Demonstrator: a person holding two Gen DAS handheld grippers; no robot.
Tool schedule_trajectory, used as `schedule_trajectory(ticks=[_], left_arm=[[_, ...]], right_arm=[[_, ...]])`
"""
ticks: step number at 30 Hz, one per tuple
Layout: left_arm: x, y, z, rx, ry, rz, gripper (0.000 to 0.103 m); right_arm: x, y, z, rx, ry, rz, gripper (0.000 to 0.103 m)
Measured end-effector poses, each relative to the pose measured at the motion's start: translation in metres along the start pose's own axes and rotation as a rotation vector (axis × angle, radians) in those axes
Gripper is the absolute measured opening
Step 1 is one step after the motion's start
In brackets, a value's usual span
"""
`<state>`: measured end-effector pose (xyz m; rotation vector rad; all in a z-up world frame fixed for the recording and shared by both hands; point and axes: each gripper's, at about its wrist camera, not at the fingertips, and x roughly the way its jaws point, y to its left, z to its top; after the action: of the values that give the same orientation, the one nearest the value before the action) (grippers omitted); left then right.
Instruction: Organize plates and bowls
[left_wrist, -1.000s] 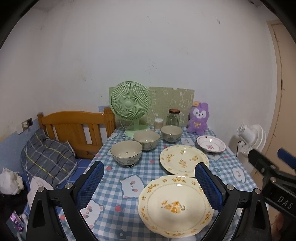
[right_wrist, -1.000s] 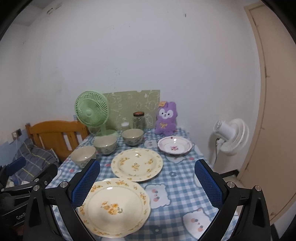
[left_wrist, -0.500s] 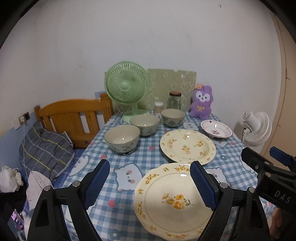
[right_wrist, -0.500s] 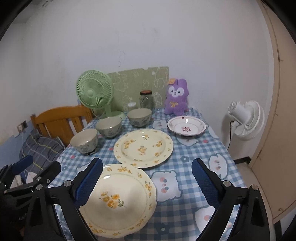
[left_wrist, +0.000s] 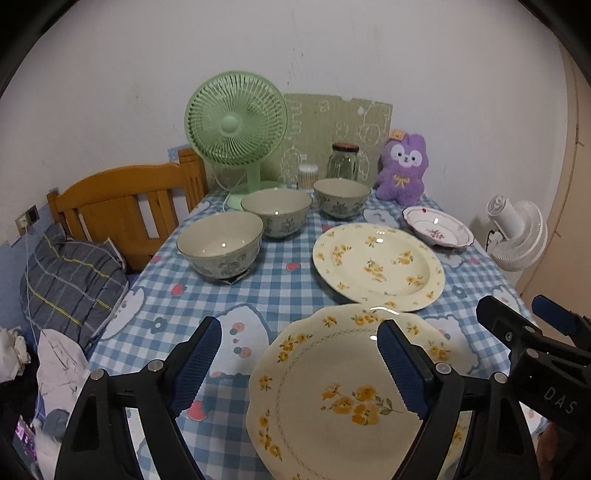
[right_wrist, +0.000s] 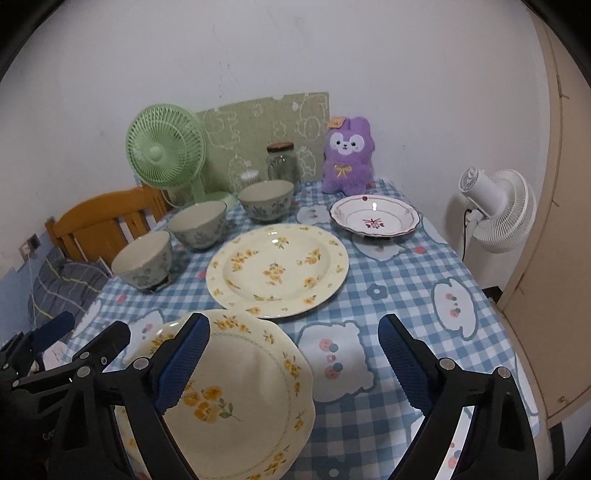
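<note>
On the blue checked tablecloth (left_wrist: 284, 291) lie two cream plates with yellow flowers: a scalloped near plate (left_wrist: 343, 398) (right_wrist: 240, 398) and a round far plate (left_wrist: 378, 266) (right_wrist: 277, 269). A small white plate with red flowers (left_wrist: 437, 230) (right_wrist: 375, 219) sits at the back right. Three patterned bowls (left_wrist: 221, 243) (left_wrist: 276, 212) (left_wrist: 341, 197) stand in a diagonal row on the left. My left gripper (left_wrist: 299, 365) is open and empty, above the near plate's left part. My right gripper (right_wrist: 293, 362) is open and empty, over that plate's right edge.
A green desk fan (left_wrist: 236, 125), a glass jar (left_wrist: 343, 162), a cotton-swab tub (left_wrist: 307, 175) and a purple plush toy (left_wrist: 402, 171) line the table's back by the wall. A wooden chair (left_wrist: 122, 206) stands left. A white floor fan (right_wrist: 495, 206) stands right.
Both grippers have moved forward and lower toward the table, so the near plate now lies between and under the fingers. Both stay open. No dish has moved.
</note>
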<state>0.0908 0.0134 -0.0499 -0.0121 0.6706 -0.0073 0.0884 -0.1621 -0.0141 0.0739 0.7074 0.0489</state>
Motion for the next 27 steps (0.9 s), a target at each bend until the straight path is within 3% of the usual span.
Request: schedule_trajectory(ticks=[12, 20, 27], left_arm=[[0.047, 0.005, -0.022, 0.025, 0.155, 0.005, 0.078], [0.059, 0.009, -0.031, 0.054, 0.227, 0.030, 0.072], [0.072, 0.011, -0.037, 0.065, 0.311, 0.009, 0.056]], right_arm=[[0.050, 0.000, -0.018, 0.024, 0.158, 0.023, 0.081], [0.070, 0.003, -0.031, -0.005, 0.268, -0.014, 0.074], [0.079, 0.001, -0.038, -0.004, 0.326, -0.009, 0.065]])
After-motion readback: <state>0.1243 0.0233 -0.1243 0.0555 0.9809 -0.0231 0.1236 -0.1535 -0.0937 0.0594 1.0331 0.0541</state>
